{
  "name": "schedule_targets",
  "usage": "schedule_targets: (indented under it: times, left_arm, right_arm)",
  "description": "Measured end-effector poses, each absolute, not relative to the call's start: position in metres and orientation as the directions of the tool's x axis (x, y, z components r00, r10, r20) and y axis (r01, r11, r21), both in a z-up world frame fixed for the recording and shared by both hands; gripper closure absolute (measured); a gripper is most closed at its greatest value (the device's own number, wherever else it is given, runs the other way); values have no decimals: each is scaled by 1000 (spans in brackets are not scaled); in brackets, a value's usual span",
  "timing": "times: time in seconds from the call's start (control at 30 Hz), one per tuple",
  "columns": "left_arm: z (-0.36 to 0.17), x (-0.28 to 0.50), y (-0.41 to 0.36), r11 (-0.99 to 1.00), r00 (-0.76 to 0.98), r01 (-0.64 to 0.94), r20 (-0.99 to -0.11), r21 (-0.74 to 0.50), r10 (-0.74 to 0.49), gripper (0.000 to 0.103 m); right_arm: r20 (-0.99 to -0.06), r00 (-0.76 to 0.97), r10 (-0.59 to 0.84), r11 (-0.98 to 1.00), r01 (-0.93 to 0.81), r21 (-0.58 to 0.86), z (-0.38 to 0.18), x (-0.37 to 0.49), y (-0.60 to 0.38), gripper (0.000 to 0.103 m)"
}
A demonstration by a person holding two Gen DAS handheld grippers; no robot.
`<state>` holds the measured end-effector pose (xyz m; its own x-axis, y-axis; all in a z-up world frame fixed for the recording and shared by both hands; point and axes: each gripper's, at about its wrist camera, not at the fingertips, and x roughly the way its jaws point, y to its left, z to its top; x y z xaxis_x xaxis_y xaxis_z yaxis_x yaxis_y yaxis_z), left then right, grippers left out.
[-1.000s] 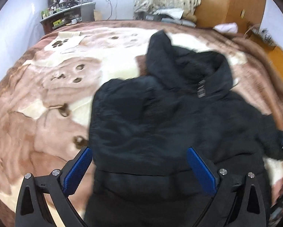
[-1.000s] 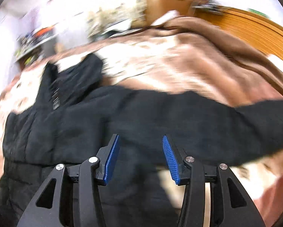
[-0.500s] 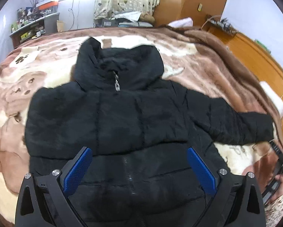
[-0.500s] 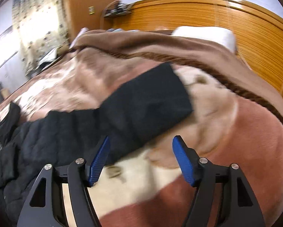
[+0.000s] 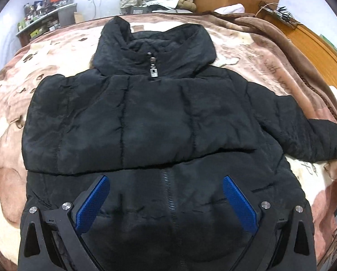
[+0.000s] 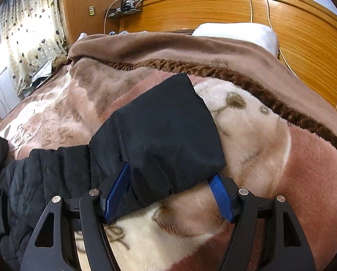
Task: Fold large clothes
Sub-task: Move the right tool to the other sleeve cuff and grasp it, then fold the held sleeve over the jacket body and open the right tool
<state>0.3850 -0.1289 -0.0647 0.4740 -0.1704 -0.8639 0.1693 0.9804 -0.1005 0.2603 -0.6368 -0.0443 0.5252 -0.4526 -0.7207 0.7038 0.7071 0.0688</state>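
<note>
Black padded jacket (image 5: 150, 122) lies face up, zipped, on the plush bed blanket (image 6: 270, 149), its right sleeve (image 6: 168, 135) stretched out so the right tool (image 6: 170, 194), half open, straddles the cuff to grab it, while the left tool (image 5: 166, 198) hovers wide open, empty, over the near hem.

Bear-print blanket (image 6: 254, 122), wooden headboard (image 6: 270, 18), pillow (image 6: 238, 32)

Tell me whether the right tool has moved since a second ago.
Yes. The right tool advanced along the sleeve to its cuff, toward the wooden headboard.
</note>
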Motion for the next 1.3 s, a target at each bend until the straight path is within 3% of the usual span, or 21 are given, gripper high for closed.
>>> schedule_targets:
  times: [0.03,0.1,0.2,0.4,0.73,1.07,1.3]
  left_arm:
    - [-66,386,-127,980,472,167,-864,-105,-173,2]
    - [-69,388,-123,981,464,157,-869,-111,-173,2]
    - [-72,388,-117,982,455,144,-873,-124,-177,2]
    - [-67,383,-113,977,453,150,-867,-154,-206,2]
    - [-44,376,-88,970,489,122,-837,-211,-243,2]
    - [-40,371,-43,960,512,70,-816,-271,-268,2]
    - [-41,371,-6,939,521,28,-797,-342,-305,2]
  right_arm:
    - [-718,528,-452,705,705,75,-44,261,-637,39]
    - [-716,517,-469,689,722,70,-42,262,-639,72]
    - [-711,532,-460,701,709,76,-35,263,-639,90]
    - [-637,632,-441,781,620,74,3,265,-605,94]
    - [-549,797,-251,919,374,123,61,292,-506,96]
    - [-557,827,77,981,38,192,60,342,-377,96]
    - [-613,761,212,974,-112,198,25,369,-297,96]
